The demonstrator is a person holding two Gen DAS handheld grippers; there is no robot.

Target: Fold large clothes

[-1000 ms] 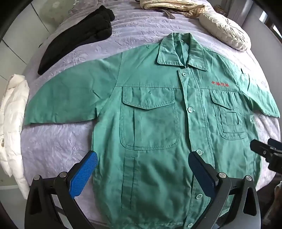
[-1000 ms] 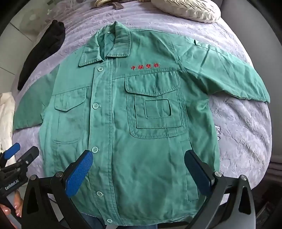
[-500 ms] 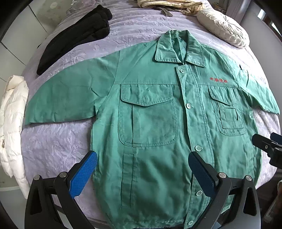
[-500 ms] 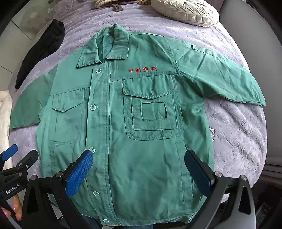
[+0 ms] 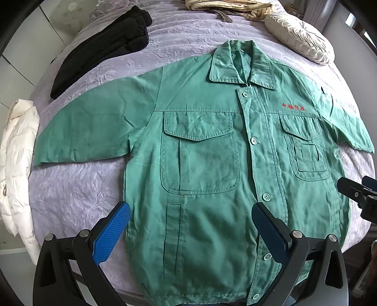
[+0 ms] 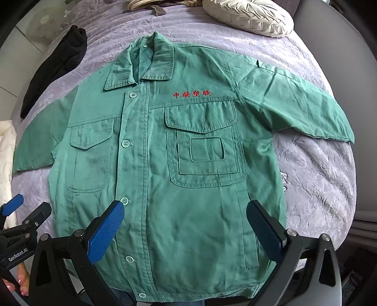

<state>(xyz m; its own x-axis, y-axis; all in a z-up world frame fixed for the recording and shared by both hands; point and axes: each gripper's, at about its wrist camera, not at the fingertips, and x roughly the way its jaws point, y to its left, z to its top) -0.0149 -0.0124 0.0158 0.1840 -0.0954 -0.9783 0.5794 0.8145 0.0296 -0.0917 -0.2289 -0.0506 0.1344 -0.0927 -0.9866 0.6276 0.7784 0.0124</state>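
Here both tongs, left (image 5: 190, 231) and right (image 6: 185, 229), gape over the green jacket (image 5: 212, 164) (buttoned) on the lilac bedspread (image 5: 77, 195).

The green jacket (image 5: 202, 164) is looking like matt woven cotton with plastic buttons (image 5: 253, 140) and red stitched lettering (image 6: 191, 94). The purple bedspread (image 5: 77, 188) is showing a crinkly, faintly shiny weave. The gripper pads (image 6: 106, 233) are looking like dimpled blue rubber on matt black plastic, and the cushion (image 6: 247, 17) is looking pleated and satiny.
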